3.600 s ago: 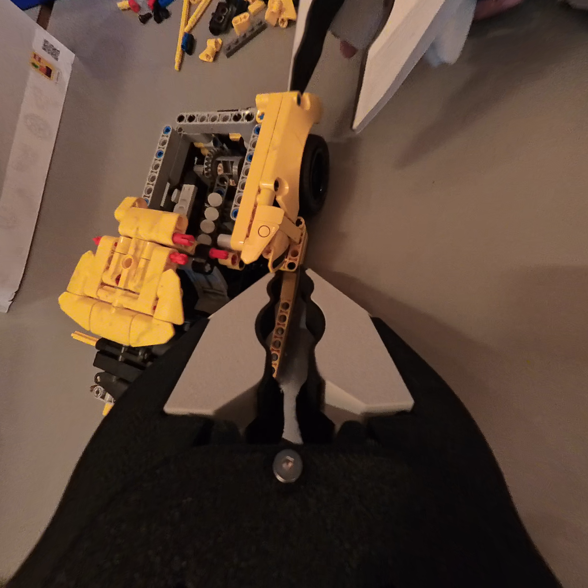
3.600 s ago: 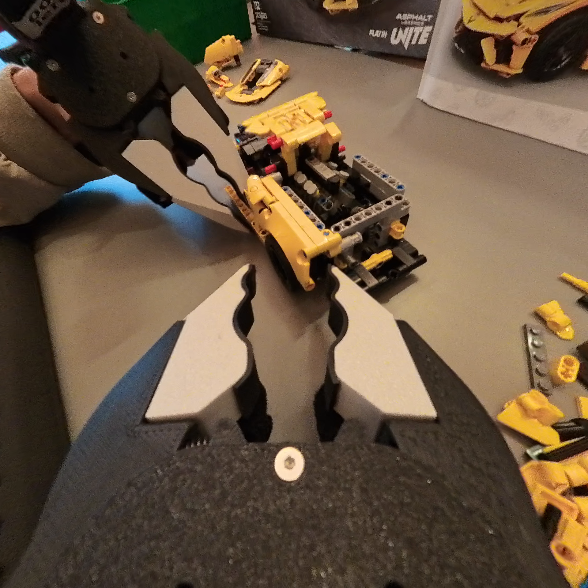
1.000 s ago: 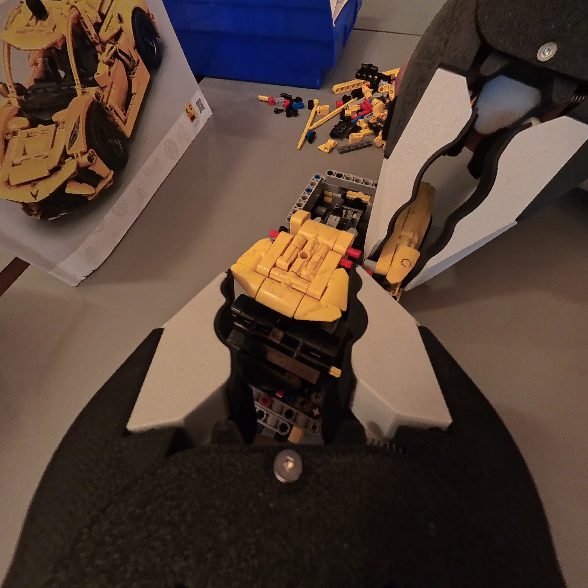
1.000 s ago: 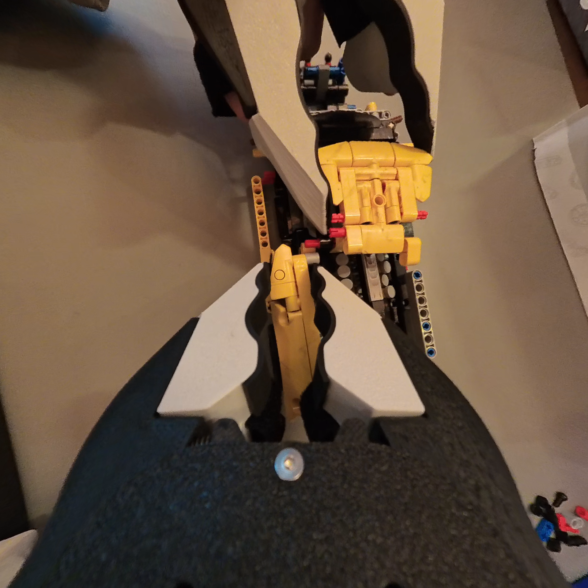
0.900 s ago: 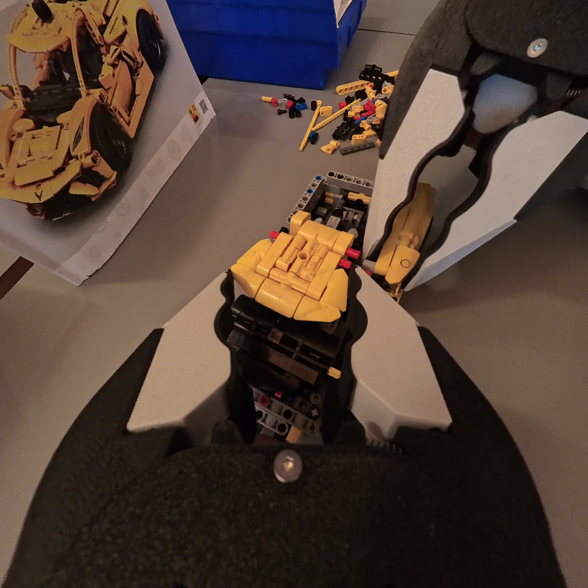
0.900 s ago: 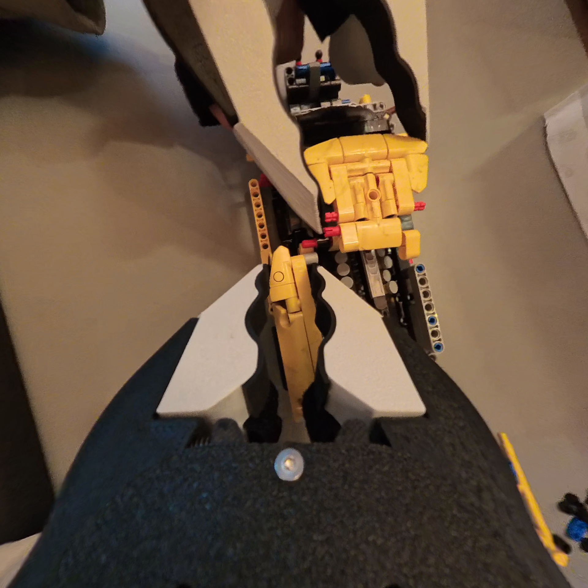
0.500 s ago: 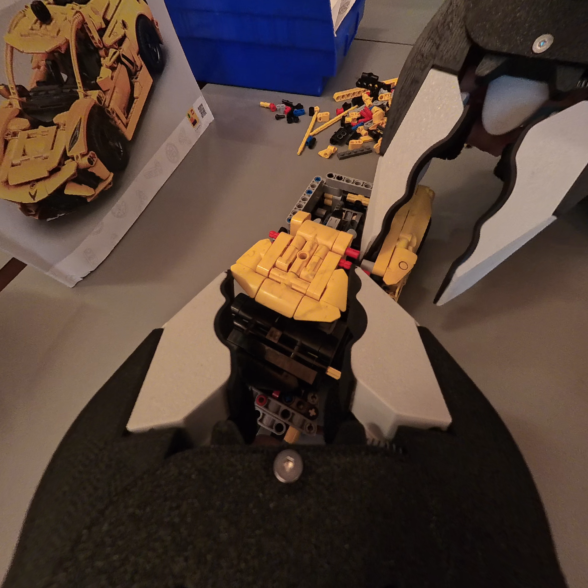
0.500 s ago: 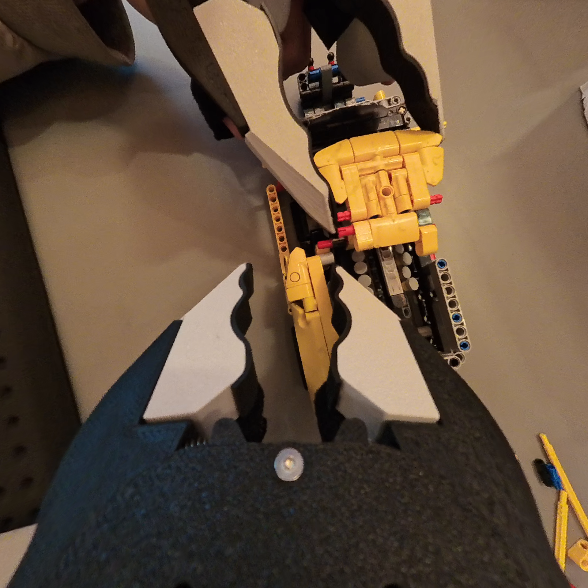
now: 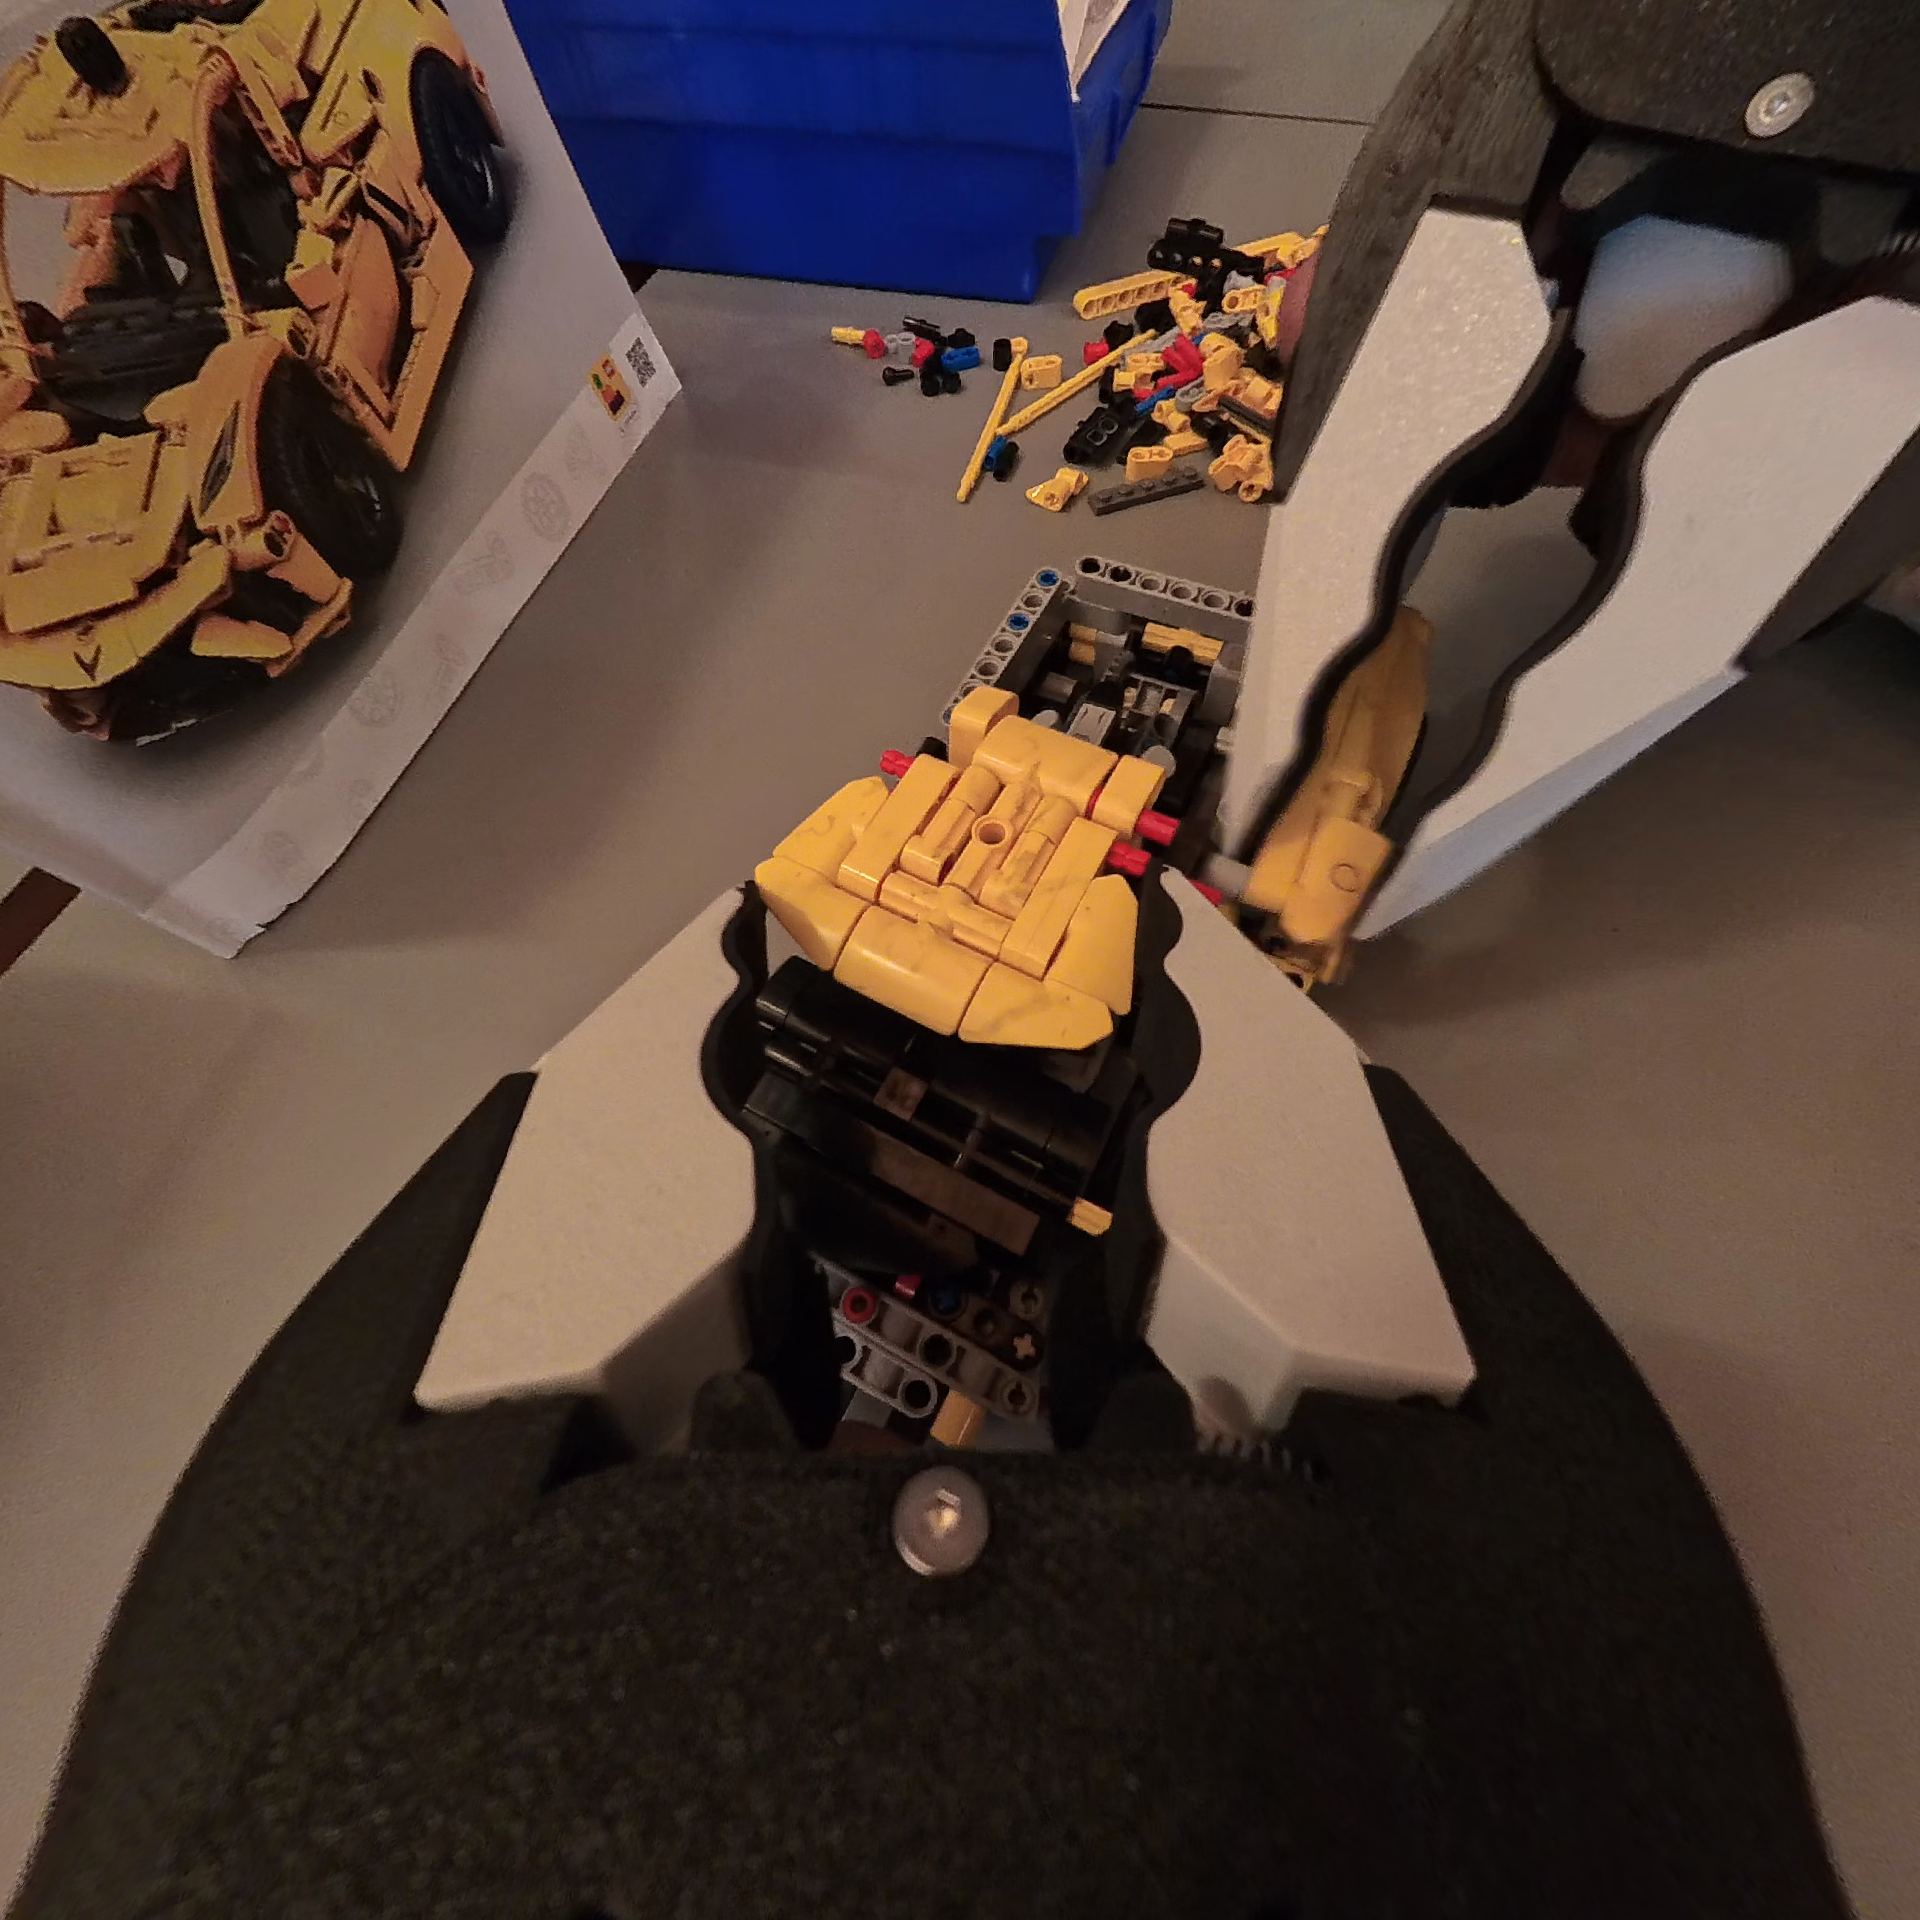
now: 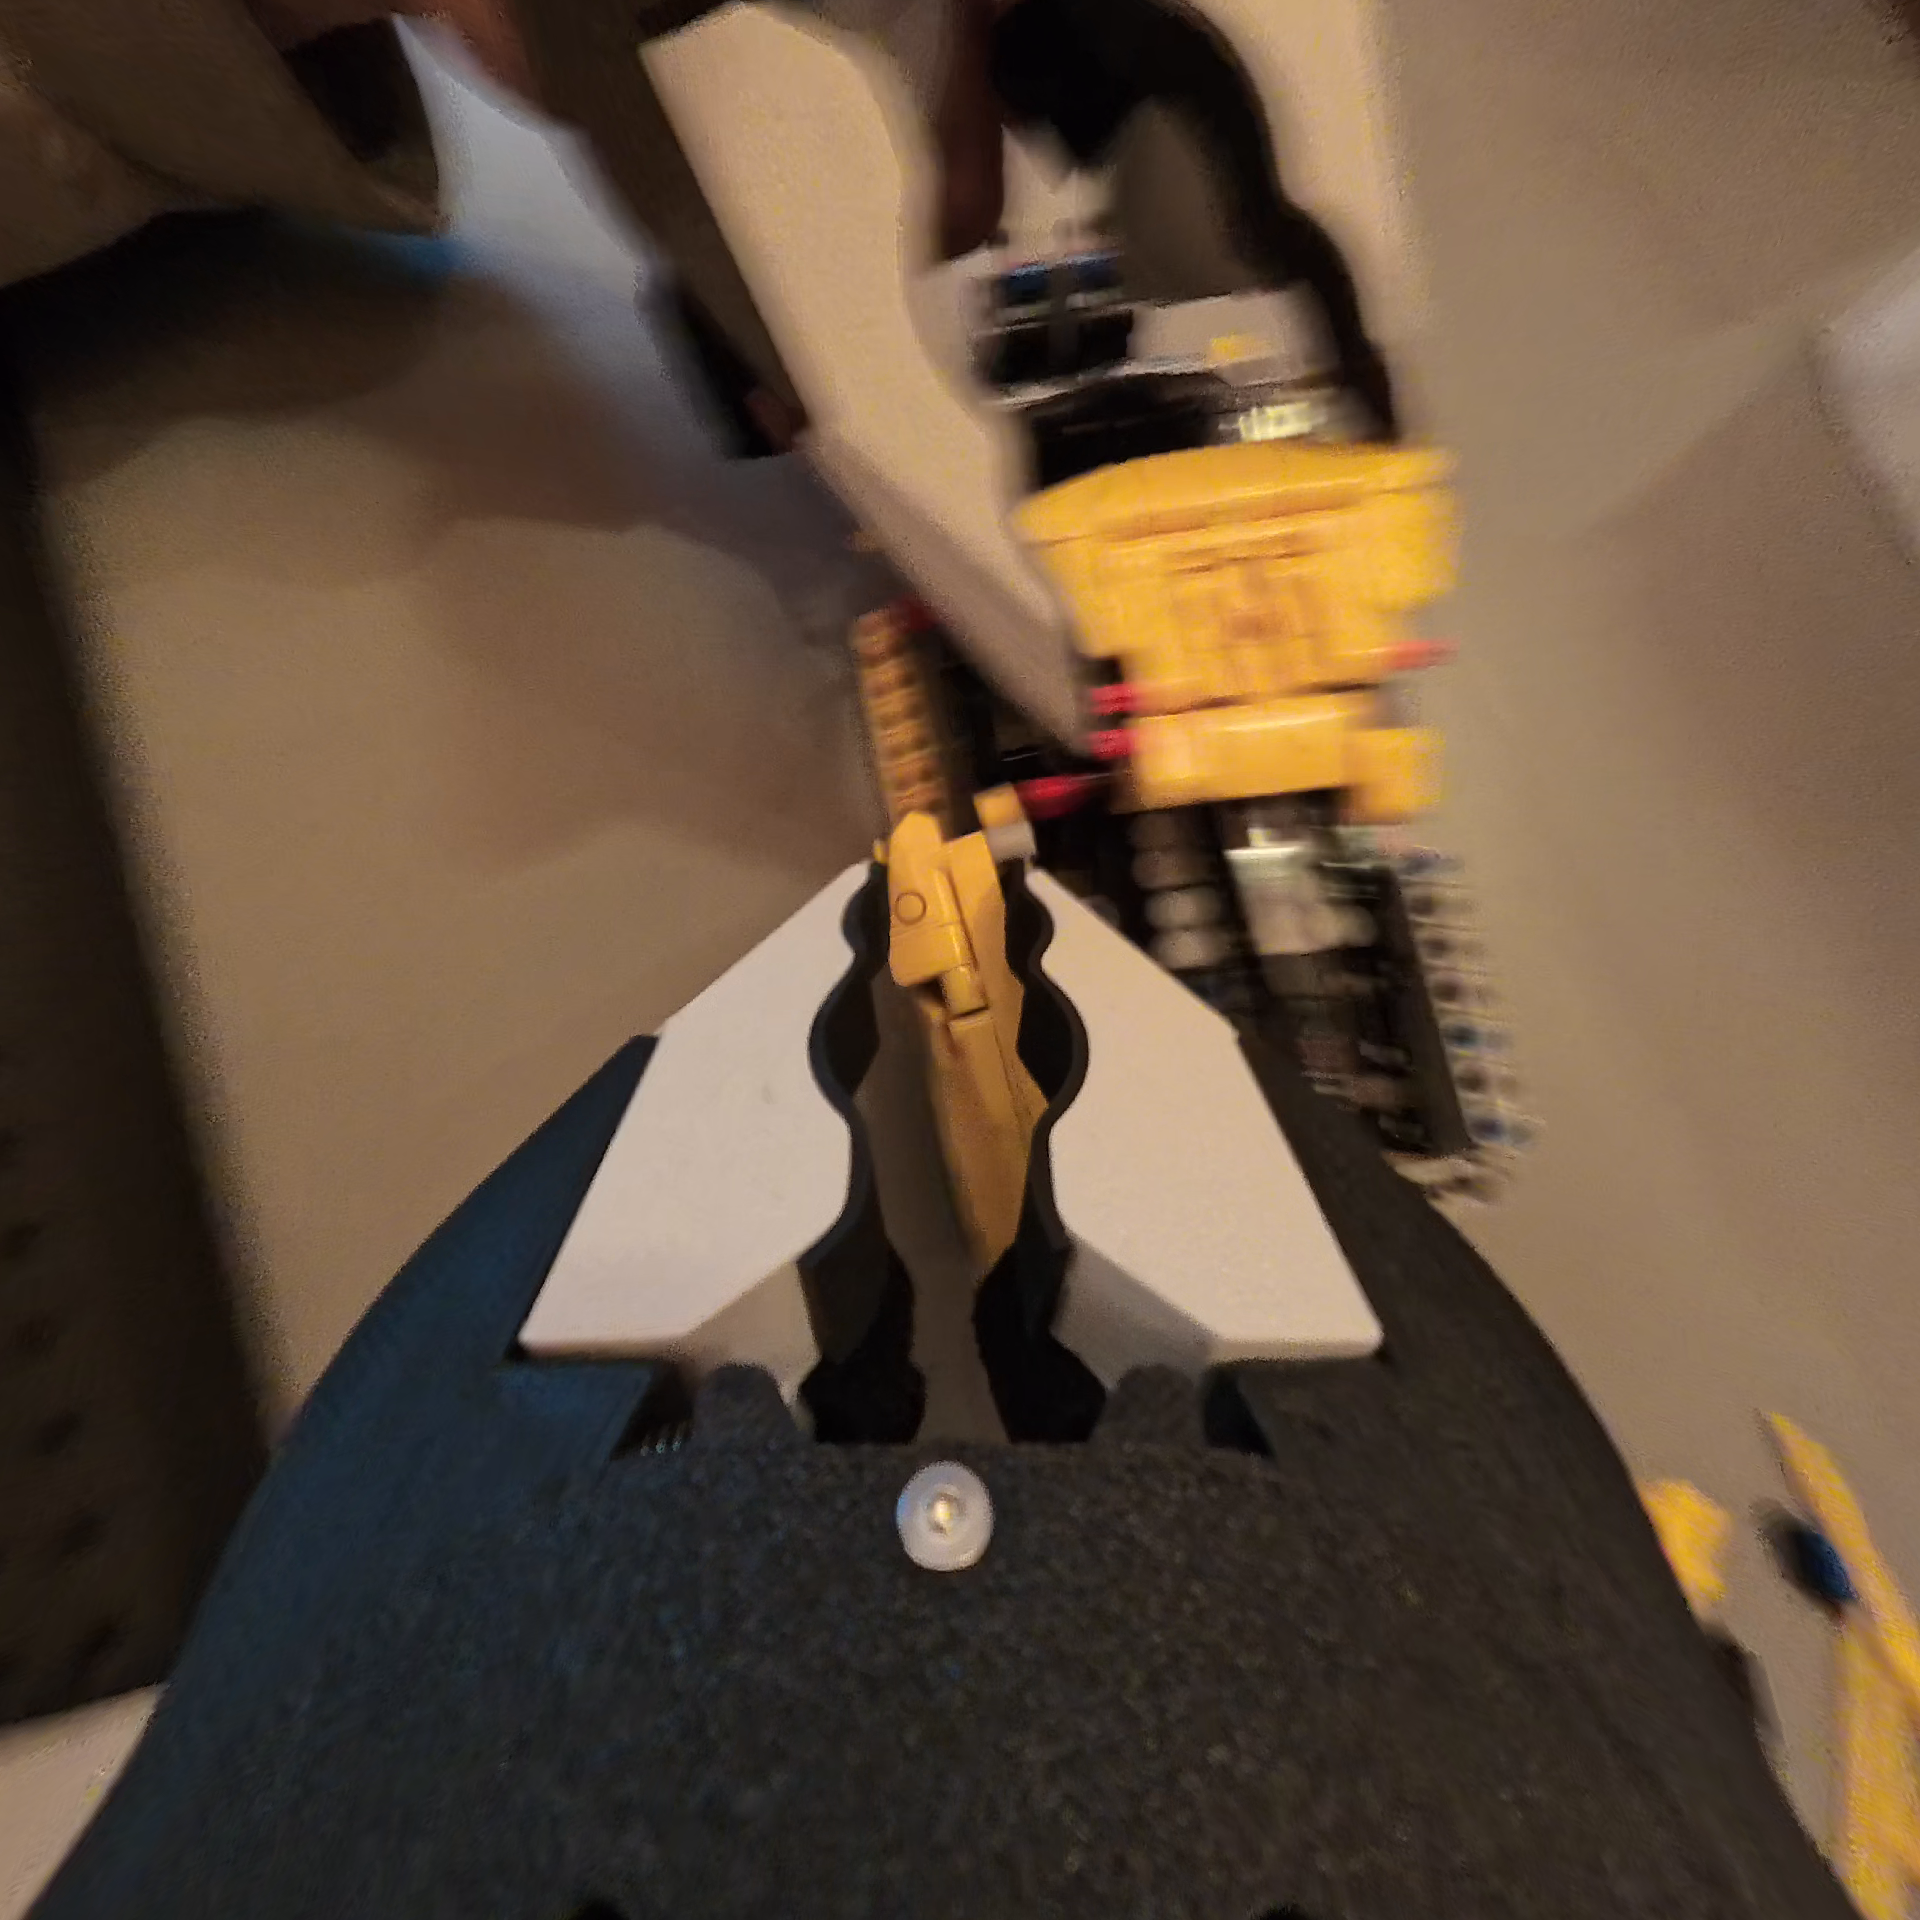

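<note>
A part-built brick car (image 9: 935,1122) with a black and grey frame and a yellow hood block (image 9: 966,894) lies on the grey table (image 9: 623,727). My left gripper (image 9: 956,894) is shut on the car's near end. My right gripper (image 9: 1314,873) comes in from the upper right and is closed on the yellow side panel (image 9: 1351,748) at the car's right side. In the right wrist view, which is blurred, my right gripper (image 10: 945,883) pinches that side panel (image 10: 966,1039). The left gripper (image 10: 1236,582) holds the car (image 10: 1299,935) beyond it.
A box with a picture of a yellow car (image 9: 260,416) stands at the left. A blue bin (image 9: 831,125) is at the back. A pile of loose yellow, black and red pieces (image 9: 1164,395) lies behind the car. More loose pieces (image 10: 1849,1621) lie at the lower right.
Half a second ago the right gripper stood open beside the side panel; now it is closed on it again and moving, which blurs its view. The left gripper keeps its grip on the car.
</note>
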`<action>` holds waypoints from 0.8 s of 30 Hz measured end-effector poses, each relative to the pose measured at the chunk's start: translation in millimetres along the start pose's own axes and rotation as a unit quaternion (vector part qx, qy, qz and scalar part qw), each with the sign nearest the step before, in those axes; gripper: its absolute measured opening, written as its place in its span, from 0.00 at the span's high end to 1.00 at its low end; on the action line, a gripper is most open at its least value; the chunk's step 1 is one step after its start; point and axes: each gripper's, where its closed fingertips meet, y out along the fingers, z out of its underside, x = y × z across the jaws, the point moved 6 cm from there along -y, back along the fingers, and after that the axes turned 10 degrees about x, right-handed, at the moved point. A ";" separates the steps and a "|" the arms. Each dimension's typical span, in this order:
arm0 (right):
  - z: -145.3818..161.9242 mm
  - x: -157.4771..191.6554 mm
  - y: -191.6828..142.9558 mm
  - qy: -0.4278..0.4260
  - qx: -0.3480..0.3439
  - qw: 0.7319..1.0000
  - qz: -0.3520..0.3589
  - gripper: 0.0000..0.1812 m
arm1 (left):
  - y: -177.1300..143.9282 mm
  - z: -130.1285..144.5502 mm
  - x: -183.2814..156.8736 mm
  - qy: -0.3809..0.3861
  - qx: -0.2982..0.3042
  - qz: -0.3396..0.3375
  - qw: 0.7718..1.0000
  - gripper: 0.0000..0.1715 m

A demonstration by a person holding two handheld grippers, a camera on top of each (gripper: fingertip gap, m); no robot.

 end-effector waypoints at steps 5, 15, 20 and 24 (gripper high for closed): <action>1.4 -5.6 -2.9 0.018 -0.021 0.999 -0.030 0.89 | 1.5 -3.1 -1.1 0.003 0.004 -0.020 1.000 0.61; 32.6 -5.6 -48.9 0.031 -0.051 0.993 0.106 0.82 | 0.8 -0.1 -0.5 -0.022 -0.004 -0.002 1.000 0.61; 56.3 -6.1 -44.1 0.032 -0.088 0.994 0.051 0.78 | 0.9 -0.9 -0.5 -0.026 -0.003 -0.002 1.000 0.61; 53.2 -10.1 -33.4 -0.019 -0.057 0.995 0.083 0.80 | -6.4 -6.1 0.4 -0.017 0.017 -0.024 0.999 0.61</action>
